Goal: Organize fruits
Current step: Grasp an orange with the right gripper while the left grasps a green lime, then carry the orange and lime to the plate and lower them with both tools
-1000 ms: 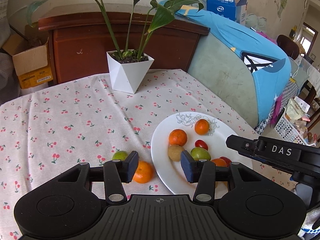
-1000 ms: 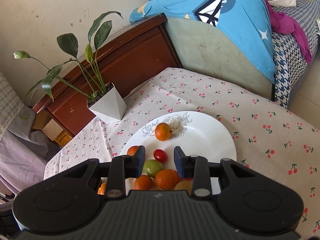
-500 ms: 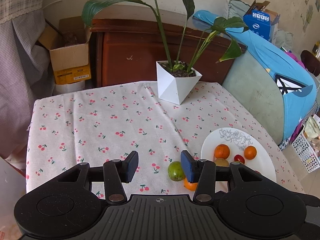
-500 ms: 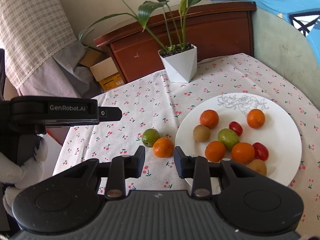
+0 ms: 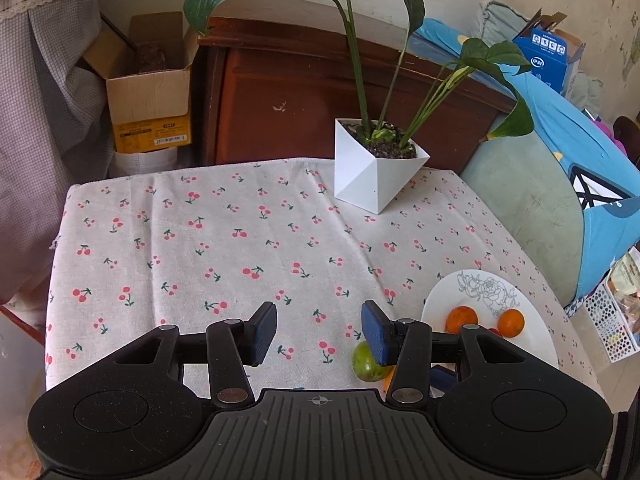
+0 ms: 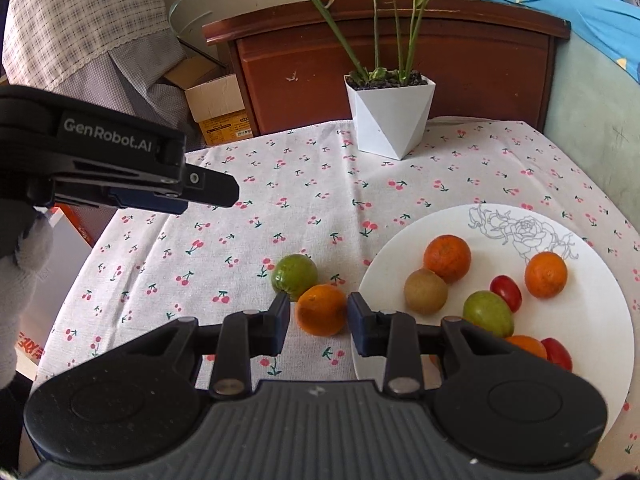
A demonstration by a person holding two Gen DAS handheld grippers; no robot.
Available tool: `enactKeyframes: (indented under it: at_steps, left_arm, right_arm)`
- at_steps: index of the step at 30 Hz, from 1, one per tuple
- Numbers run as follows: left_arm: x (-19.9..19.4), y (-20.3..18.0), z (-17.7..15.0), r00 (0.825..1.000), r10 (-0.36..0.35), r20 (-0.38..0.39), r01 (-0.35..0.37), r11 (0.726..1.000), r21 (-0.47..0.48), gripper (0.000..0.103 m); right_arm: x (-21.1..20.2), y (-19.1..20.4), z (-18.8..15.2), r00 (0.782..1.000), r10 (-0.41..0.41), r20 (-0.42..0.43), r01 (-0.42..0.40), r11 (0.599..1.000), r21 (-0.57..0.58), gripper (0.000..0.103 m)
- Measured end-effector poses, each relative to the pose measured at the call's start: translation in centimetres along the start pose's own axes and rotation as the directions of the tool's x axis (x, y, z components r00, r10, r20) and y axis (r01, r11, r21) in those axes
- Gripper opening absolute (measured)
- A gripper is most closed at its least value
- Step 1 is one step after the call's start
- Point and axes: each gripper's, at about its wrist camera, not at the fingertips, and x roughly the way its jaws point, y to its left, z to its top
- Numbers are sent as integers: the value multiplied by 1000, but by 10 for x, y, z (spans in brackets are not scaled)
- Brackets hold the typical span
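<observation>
A white plate [image 6: 592, 320] with a rose drawing holds several fruits: oranges, a kiwi, a green fruit and red tomatoes. A loose orange [image 6: 321, 309] and a green fruit [image 6: 295, 276] lie on the cherry-print cloth left of the plate. My right gripper [image 6: 319, 317] is open, its fingers on either side of the loose orange. My left gripper [image 5: 319, 334] is open and empty above bare cloth; the green fruit [image 5: 366, 363] shows behind its right finger, the plate [image 5: 532, 344] further right. The left gripper also shows in the right wrist view [image 6: 120, 168].
A white faceted pot with a tall plant [image 6: 390, 118] stands at the table's far edge. Behind it is a brown wooden cabinet [image 5: 320, 92], with a cardboard box [image 5: 150, 108] at the left. A blue-covered seat [image 5: 580, 184] is at the right.
Both grippers swung left from over the plate. The right gripper now straddles the loose orange on the cloth. The left gripper now faces bare cloth left of the green fruit.
</observation>
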Motion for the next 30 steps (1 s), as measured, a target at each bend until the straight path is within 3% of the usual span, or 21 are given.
enactKeyframes:
  at_steps: [12, 21, 30]
  left_arm:
    - [-6, 9, 1, 1000, -1, 2, 1, 1000, -31, 45]
    - [-1, 3, -5, 1000, -11, -12, 11, 1000, -5, 45]
    - [16, -4, -19, 997, -37, -68, 39, 999, 22, 45]
  right_arm:
    - [6, 16, -4, 999, -13, -35, 9, 994, -113, 33]
    - [10, 16, -5, 999, -20, -32, 18, 997, -75, 32]
    - [-14, 14, -17, 996, 60, -66, -64, 997, -54, 31]
